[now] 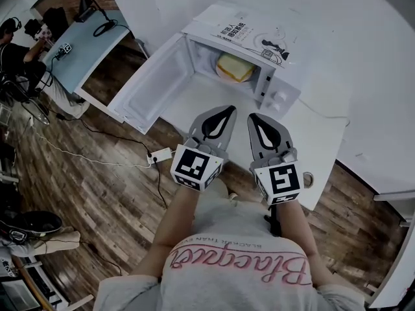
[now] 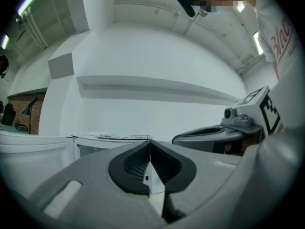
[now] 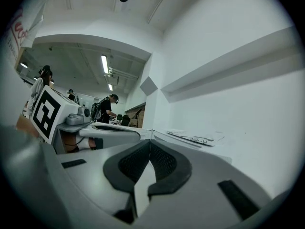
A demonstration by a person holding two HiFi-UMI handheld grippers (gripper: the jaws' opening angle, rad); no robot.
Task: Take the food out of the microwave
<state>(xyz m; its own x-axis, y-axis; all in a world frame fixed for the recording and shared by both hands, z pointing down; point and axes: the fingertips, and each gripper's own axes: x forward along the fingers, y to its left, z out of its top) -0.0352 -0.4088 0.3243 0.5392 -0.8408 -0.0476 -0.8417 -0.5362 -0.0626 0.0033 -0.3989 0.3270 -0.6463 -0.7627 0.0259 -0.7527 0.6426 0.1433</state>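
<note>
Because both tongs are pressed together with nothing between their pads, neither can take anything as it stands. In the head view the left gripper (image 1: 220, 115) and right gripper (image 1: 258, 125) lie side by side, level, both aimed toward 12 o'clock over the white table (image 1: 324, 148). Each gripper's own view confirms its dark pads meeting along a single seam.

Beyond the tips stands the microwave (image 1: 275, 86), its door (image 1: 152, 83) swung wide toward 9 o'clock and hanging out past the table edge. A booklet (image 1: 243, 34) rests on its roof. The food (image 1: 235, 67) sits inside, deep in the cavity at 12 o'clock from the grippers and well apart from them.

The food is a rounded yellow slab lying flat. Its long axis seems to run across the opening, roughly from 10 o'clock to 4 o'clock. It is small and washed out in this view, so that reading is loose, and I see no end that counts as a front. Whether a plate lies under it I cannot tell.

The likely trouble comes from the cavity:
- Two grippers entering abreast could strike the frame at 3 o'clock by the knobs.
- The left forearm could clip the open door.
- Jaws that part late, inside the box, might shove the food toward the back wall.
- It looks soft, so a hard pinch across its short side could crush it.
- A shallow bite at one edge could let it tip and drop at the sill.
</note>
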